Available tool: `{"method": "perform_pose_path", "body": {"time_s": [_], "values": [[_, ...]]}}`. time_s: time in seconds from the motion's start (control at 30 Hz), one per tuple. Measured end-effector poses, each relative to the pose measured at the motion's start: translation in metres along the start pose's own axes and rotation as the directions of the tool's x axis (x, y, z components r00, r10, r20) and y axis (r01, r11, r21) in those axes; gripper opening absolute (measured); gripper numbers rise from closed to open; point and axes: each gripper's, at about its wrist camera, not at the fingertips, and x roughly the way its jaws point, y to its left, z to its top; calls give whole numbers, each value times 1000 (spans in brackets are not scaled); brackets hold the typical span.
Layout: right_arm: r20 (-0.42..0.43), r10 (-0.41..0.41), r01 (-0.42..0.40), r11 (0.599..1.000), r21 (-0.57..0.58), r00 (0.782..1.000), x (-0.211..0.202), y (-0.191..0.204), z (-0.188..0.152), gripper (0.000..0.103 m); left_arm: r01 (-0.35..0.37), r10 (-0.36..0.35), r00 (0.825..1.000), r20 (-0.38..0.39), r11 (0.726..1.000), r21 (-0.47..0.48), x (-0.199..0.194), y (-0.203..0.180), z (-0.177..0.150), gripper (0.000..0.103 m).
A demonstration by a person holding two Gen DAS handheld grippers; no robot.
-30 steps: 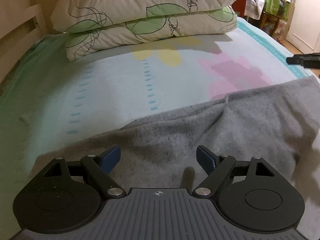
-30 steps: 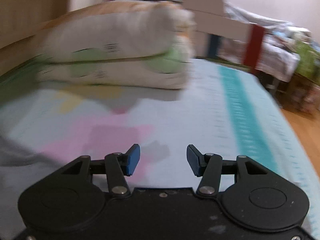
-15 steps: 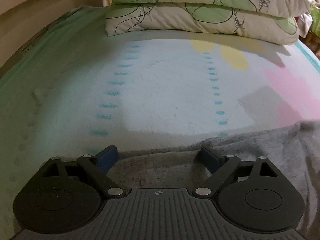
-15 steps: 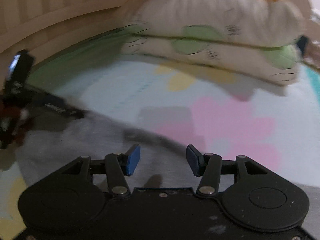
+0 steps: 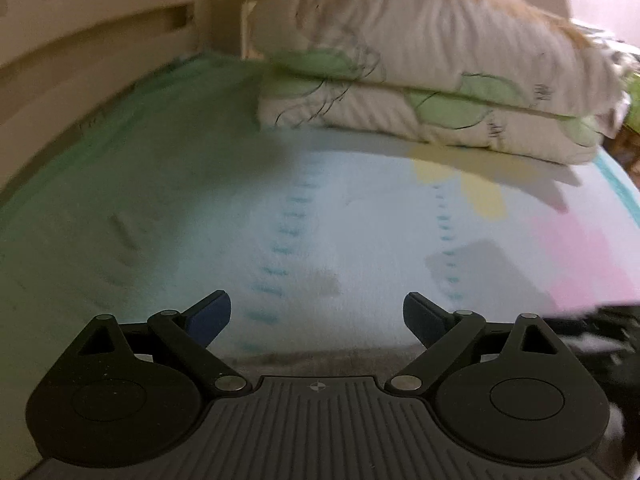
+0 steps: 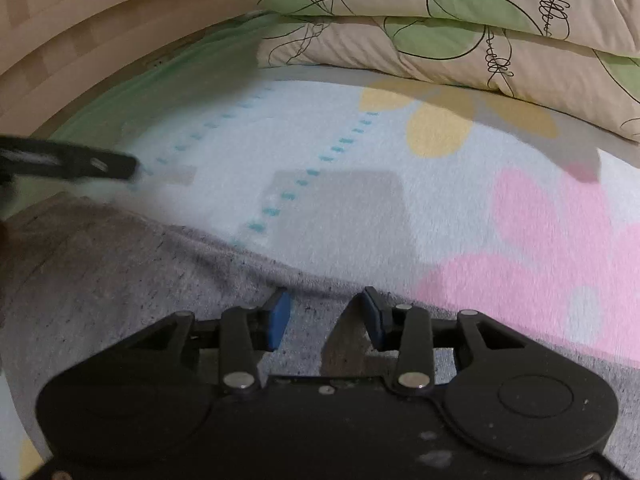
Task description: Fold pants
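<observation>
The grey pants (image 6: 100,280) lie flat on the flowered blanket (image 6: 328,152), their far edge running across the right wrist view. My right gripper (image 6: 326,316) points steeply down at that edge. Its jaws are closing, with grey cloth beneath and between the blue pads (image 6: 280,320), which do not visibly press on it. My left gripper (image 5: 316,316) stands wide open just past the edge of the pants (image 5: 320,360), over bare blanket, with nothing between its fingers. One left finger (image 6: 72,164) shows at the left of the right wrist view, and the right gripper (image 5: 612,328) is a dark blur at the left wrist view's right edge.
Two leaf-patterned pillows (image 6: 460,28) are stacked at the head of the bed. A pale wooden bed rail (image 5: 80,64) runs along the left side. Blanket (image 5: 360,220) lies between the pants and the pillows.
My left gripper slid over the pants to their far edge and its jaws widened. My right gripper swung left and down from bare blanket onto the pants' edge, jaws narrowing.
</observation>
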Motion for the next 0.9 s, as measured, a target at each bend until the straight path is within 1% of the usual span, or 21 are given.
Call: {"method": "perform_pose_path", "body": {"time_s": [0.07,0.13,0.17,0.2,0.23,0.27,0.3,0.33,0.37,0.43,0.47,0.53,0.6,0.67,0.73,0.8,0.87,0.9], "values": [[6,6,-6,1000,-12,1000,-1,0,-1,41,20,-20,1000,10,997,73,-19,-6,-14,94],[13,16,-16,999,-30,1000,-3,-3,-3,40,37,-37,999,-4,988,152,-30,-13,-33,94],[15,19,-19,999,-33,1000,-2,-4,-3,40,37,-33,999,-26,982,187,-29,-16,-41,94],[14,22,-22,999,-32,1000,-1,-6,-2,40,31,-17,998,-64,975,219,-22,-20,-48,94],[11,22,-22,999,-30,1000,-1,-6,-2,40,11,16,994,-110,971,240,-12,-20,-55,95],[7,22,-22,999,-30,1000,-1,-6,-1,40,1,36,988,-151,971,241,-1,-20,-59,96],[4,24,-24,999,-29,1000,-1,-7,-1,40,10,35,979,-199,975,224,10,-17,-61,101],[4,31,-31,999,-26,1000,-2,-10,1,40,1,42,978,-206,979,203,18,-15,-57,103],[7,38,-38,999,-18,999,-4,-11,2,41,-2,44,975,-218,982,190,22,-15,-51,103],[30,36,-36,999,0,999,-19,-15,1,41,-11,59,968,-243,981,191,29,-19,-37,103],[51,39,-38,999,-4,998,-30,-16,0,41,-23,70,971,-229,979,202,27,-21,-33,103],[96,58,-55,998,-36,994,-54,-18,-5,41,-52,87,982,-165,977,207,14,-29,-28,101],[140,82,-70,994,-86,987,-82,-19,-14,42,-30,54,991,-123,980,195,-5,-38,-28,101],[161,108,-89,988,-124,981,-108,-20,-27,42,22,-4,996,-89,978,206,-28,-52,-35,101],[160,137,-114,983,-144,978,-129,-23,-45,42,69,-51,996,-78,968,242,-48,-68,-46,101],[136,175,-152,975,-165,975,-147,-22,-67,41,107,-85,992,-91,956,272,-62,-82,-60,101],[105,210,-186,962,-202,972,-159,-16,-89,28,145,-115,986,-124,950,278,-76,-91,-74,101],[84,227,-203,951,-231,970,-164,-11,-101,26,166,-131,981,-144,948,271,-82,-96,-83,101]]}}
